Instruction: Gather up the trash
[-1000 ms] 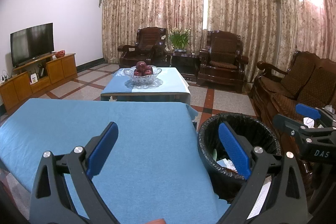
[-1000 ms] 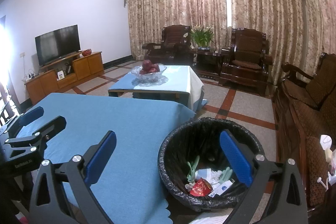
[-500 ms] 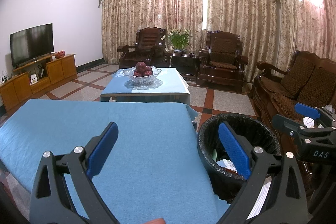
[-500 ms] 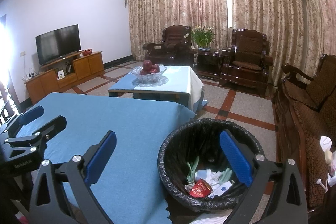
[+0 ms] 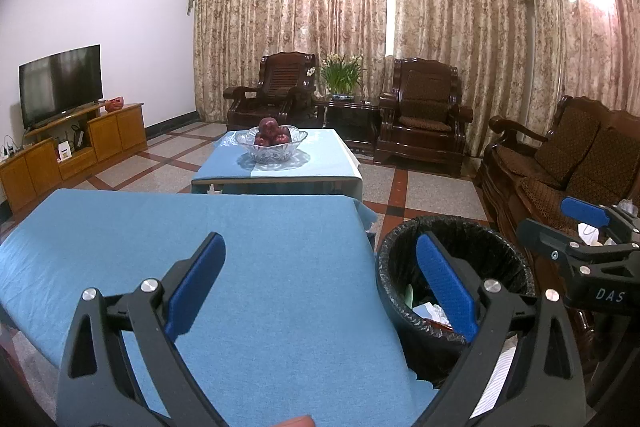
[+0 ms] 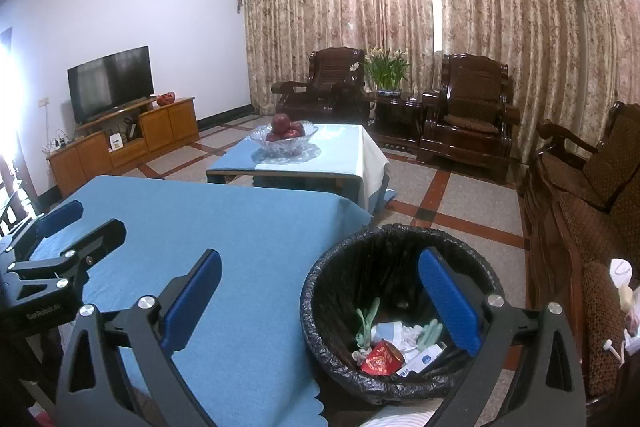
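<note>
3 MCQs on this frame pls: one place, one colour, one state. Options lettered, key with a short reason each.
1. Where does the trash bin stand?
A. on the blue-covered table
B. on the floor off the table's right corner
C. beside the TV stand

2. What colour is the liner of the bin?
A. black
B. white
C. blue

3. How are the two grippers?
A. both shut on trash
B. left open, right shut on a wrapper
C. both open and empty

Key:
1 B: the bin sits below and to the right of the blue-covered table, next to the sofa.
2 A: a black bag lines its rim, with a red packet and other scraps inside.
3 C: the left gripper and right gripper both show fingers spread wide with nothing between them.
</note>
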`<action>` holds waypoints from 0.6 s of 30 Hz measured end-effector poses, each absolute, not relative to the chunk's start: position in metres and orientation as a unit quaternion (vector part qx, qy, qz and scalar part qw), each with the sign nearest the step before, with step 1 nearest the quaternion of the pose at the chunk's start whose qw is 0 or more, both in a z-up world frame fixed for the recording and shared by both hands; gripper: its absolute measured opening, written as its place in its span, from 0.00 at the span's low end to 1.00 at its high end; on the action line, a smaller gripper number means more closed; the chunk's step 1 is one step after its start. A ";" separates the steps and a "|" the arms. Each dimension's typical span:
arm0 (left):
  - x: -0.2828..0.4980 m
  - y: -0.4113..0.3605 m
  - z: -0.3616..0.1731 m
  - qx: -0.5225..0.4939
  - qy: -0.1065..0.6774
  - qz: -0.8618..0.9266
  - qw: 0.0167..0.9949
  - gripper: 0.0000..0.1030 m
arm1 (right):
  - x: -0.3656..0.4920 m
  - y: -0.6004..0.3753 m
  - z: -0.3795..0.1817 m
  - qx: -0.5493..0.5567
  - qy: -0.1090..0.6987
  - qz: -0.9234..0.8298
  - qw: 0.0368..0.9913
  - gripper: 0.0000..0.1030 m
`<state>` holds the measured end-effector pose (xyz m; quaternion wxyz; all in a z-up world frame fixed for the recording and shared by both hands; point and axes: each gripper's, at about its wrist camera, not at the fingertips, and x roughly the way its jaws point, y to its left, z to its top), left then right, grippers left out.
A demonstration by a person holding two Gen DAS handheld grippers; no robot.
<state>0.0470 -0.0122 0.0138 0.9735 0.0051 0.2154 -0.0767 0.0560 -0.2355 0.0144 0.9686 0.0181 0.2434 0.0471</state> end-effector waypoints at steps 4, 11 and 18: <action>0.047 -0.012 0.013 0.005 0.215 -0.077 0.974 0.91 | 0.056 -0.234 0.015 0.019 0.244 0.047 0.968 0.94; 0.046 -0.012 0.013 0.005 0.217 -0.077 0.973 0.91 | 0.056 -0.234 0.014 0.018 0.244 0.047 0.968 0.94; 0.045 -0.012 0.015 0.005 0.216 -0.077 0.973 0.91 | 0.056 -0.234 0.014 0.019 0.246 0.047 0.968 0.94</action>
